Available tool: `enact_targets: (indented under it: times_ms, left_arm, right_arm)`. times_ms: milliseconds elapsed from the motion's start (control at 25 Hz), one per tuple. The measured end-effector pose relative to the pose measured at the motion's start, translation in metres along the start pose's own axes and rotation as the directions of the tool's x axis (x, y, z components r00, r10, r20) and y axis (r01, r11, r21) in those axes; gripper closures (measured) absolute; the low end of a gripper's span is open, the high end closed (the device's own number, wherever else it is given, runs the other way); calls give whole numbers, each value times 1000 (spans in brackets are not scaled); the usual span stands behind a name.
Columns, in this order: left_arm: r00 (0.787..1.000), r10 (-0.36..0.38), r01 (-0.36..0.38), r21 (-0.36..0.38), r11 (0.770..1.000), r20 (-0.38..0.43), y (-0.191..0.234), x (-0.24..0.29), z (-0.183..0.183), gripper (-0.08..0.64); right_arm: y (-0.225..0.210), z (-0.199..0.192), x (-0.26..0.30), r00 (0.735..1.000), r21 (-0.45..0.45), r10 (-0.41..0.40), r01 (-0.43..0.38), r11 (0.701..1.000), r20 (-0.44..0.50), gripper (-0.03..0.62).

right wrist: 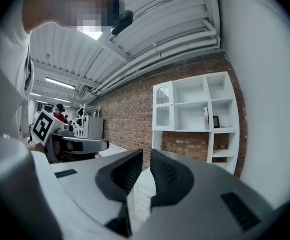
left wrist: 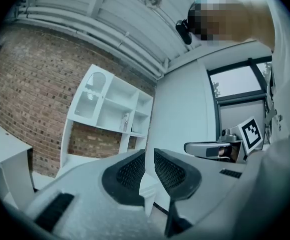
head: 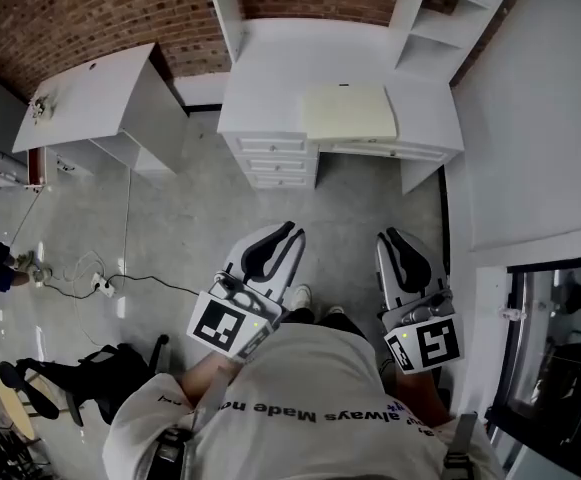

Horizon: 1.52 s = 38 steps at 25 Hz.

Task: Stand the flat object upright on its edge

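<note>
The flat object, a pale yellow board (head: 349,112), lies flat on the white desk (head: 265,78) well ahead of me. Both grippers are held close to my body over the floor, far short of the desk. My left gripper (head: 292,230) points at the desk with its black pads together and nothing between them; the left gripper view shows it (left wrist: 149,155) aimed at the white shelf unit (left wrist: 110,114). My right gripper (head: 388,236) is likewise shut and empty, and the right gripper view shows its tips (right wrist: 146,155) before the shelves (right wrist: 194,109).
A drawer block (head: 275,158) sits under the desk's left half. A second white desk (head: 90,93) stands at the left, cables (head: 100,283) trail over the grey floor, and a black chair (head: 80,378) is at lower left. A white wall and a dark window (head: 560,338) close the right side.
</note>
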<state>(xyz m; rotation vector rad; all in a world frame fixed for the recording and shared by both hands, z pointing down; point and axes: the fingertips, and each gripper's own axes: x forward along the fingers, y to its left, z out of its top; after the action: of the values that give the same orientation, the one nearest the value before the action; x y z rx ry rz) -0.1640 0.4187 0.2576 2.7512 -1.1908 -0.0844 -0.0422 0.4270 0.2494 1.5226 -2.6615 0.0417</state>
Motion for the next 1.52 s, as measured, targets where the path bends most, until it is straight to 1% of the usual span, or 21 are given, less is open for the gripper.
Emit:
enact_targets:
  times_ms: [120,400,720,880,1040,1280,1520]
  left_arm:
    - [1000,-7,7,8,1000,0,9,1,0,502]
    - [1000,-19,19,-7,1000,-4,21,18,-2,502]
    - [1000,-21,21,-3,1000,-3,36,63,-2,502]
    - [1000,-24,24,-5,1000,-2,41,96,0,502]
    - [1000,-24,24,-6,1000,-5,46,140,0,502]
    - [1000,-8,8,-8,1000,-2,56,204,3,502]
    - [1000,16,-16,-9,1000,-4,65,256,5,502]
  right_arm:
    - [2,-2,7,1000,1,-5,5,1000,-6,543]
    - [-9,-4,26,1000,-2,-2,2,1000,-12,543]
    - [-48,-6,55,1000,-7,1,-1,1000,-6,543]
    - [-78,-6,68,1000,-7,-3,3,1000,-6,543]
    - [-119,-8,86,1000,-2,-6,6,1000,-6,543]
    - [-179,-8,110,1000,-3,1,-1,1000,-6,543]
    - [-227,-7,133,1000,2,25,-25,1000,-8,543]
